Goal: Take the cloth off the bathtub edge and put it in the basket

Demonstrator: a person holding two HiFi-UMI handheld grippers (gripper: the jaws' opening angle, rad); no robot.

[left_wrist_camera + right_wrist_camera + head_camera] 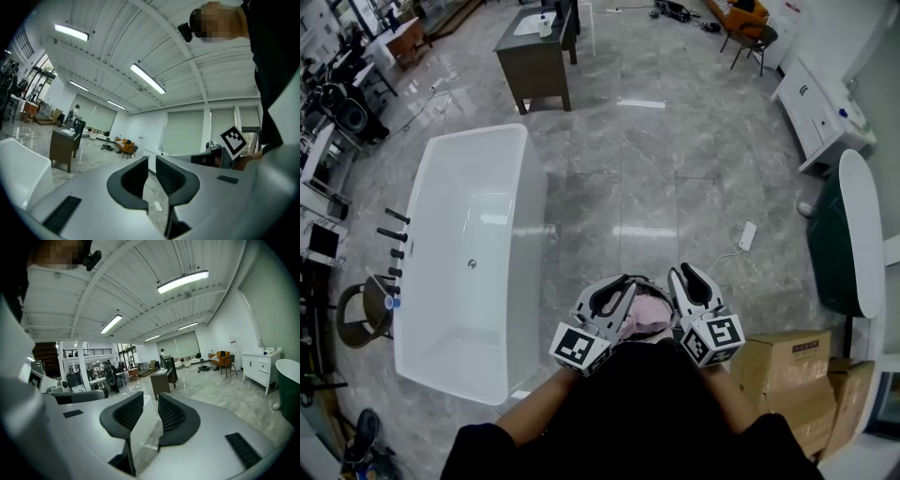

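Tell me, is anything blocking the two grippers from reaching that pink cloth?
Nothing visible does. The pink cloth lies just below and between the left gripper and the right gripper, whose jaws are both empty.

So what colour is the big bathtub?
The bathtub is plain shiny white all over. The head view shows it best.

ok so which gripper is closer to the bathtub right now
Left. In the head view the left gripper hangs just right of the bathtub, by its near end. The right gripper is beyond the left one, farther from the tub.
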